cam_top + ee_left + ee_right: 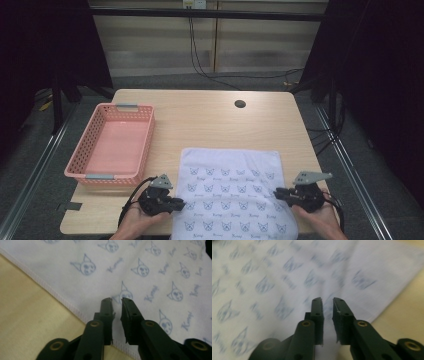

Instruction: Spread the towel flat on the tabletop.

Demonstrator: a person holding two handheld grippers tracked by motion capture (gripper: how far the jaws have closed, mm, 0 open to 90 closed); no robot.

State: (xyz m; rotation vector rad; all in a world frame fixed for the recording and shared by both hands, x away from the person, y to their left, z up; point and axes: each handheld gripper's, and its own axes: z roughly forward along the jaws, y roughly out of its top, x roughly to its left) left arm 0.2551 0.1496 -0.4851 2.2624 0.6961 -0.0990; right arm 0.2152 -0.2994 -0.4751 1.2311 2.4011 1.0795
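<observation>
Cloth: a white cloth (231,192) printed with small blue cat faces lies flat on the counter (210,117), near the person's edge, its near hem at the counter's front.
Basket: a pink basket (90,131) stands on the counter to the left of the cloth, apart from it, with nothing in it.
Left gripper: the left gripper (116,300) hangs just inside the cloth's left edge; its 2 jaws stand a narrow slot apart, with no fabric between them.
Right gripper: the right gripper (327,299) sits over the cloth near its right edge, jaws likewise slightly parted and closed on nothing.
Hand pose: both hands come in from the near side, the left hand (137,222) and the right hand (320,215) each cupping a gripper from below, tips pointed inward toward each other across the cloth, held low.
Risk 1: with so narrow a gap, a pinch may skate over the flat fabric and catch nothing, or only bunch it.
Risk 2: if 1 side grips and the other misses, a lift would drag the cloth askew.
Risk 3: a grip close to the hem may slip off.
Sharpness: the right gripper view is blurred, so fine contact there cannot be told.
</observation>
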